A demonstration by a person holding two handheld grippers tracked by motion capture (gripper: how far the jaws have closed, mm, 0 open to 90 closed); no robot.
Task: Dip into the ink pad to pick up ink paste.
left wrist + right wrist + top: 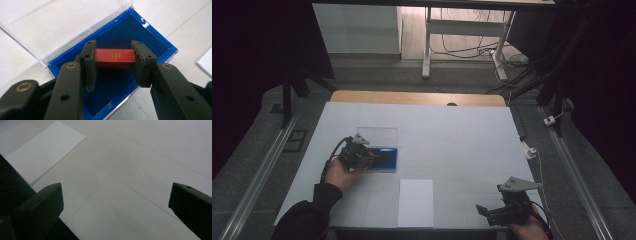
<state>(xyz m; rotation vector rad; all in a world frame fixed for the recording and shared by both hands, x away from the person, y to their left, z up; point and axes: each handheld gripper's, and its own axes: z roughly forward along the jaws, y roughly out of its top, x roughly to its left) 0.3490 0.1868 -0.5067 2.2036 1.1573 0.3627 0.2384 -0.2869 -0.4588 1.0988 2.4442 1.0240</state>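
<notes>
left gripper (113, 62) fingers clamping small red rectangular block (115, 57) over blue-lined open clear plastic case (160, 42); keep squeeze level, lift straight; right gripper (116, 202) fingers spread, idle

Left hand-held gripper (371, 157) sits around 9 o'clock, jaws clamped on something. Right hand-held gripper (484, 212) hangs at 5 o'clock, jaws spread wide.

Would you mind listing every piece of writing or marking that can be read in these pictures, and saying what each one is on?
"中": one gold character on the top face of the red block, which sits between the left gripper jaws over the blue case.
The white sheet on the table shows no print.
White specks on the case's far corner are too small to read.
</notes>
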